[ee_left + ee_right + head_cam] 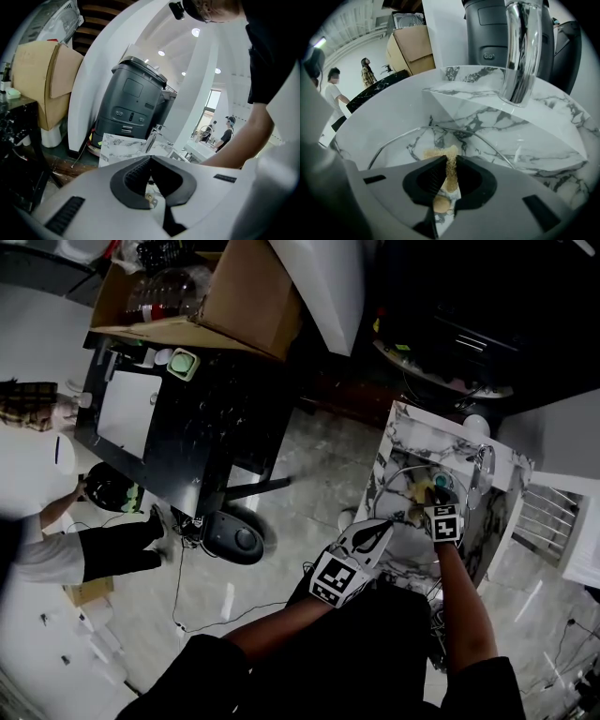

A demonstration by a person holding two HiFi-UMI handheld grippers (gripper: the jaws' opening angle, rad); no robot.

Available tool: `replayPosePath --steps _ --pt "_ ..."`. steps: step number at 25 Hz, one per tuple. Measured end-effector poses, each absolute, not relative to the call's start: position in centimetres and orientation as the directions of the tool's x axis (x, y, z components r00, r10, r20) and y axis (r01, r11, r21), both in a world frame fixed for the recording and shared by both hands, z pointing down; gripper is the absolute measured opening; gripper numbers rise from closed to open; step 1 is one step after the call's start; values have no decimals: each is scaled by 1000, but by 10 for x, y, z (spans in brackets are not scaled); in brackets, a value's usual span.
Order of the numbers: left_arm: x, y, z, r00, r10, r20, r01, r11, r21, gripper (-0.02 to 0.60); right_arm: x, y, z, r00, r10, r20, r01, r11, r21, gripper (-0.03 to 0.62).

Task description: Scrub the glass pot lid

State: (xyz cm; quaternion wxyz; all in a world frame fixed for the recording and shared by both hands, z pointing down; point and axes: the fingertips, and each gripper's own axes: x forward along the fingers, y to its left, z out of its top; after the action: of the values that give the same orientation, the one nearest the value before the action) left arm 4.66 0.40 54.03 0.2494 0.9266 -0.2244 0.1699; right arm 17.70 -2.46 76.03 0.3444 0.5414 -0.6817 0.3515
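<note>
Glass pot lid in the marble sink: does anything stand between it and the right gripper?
Only the tan sponge, clamped in the jaws of the right gripper, lies between them; it seems to rest on the round transparent glass pot lid. The chrome faucet hangs farther back, out of the way.

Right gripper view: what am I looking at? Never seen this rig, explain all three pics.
There is no robot here: a person holds a two-jaw gripper in each hand. The head view looks down from a camera on the person's head, and the other two cameras ride on the grippers. The right gripper is shut on a tan sponge, apparently pressed on a round glass pot lid with a metal rim. The lid lies in a white marble-patterned sink under a chrome faucet. The left gripper is shut and empty.
</note>
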Motion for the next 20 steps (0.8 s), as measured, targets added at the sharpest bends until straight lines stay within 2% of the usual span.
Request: replayPosePath --steps 20 --pt "66 26 538 834 -354 423 -521 -760 389 17 207 -7 762 -184 -505 843 -981 145 -128 64"
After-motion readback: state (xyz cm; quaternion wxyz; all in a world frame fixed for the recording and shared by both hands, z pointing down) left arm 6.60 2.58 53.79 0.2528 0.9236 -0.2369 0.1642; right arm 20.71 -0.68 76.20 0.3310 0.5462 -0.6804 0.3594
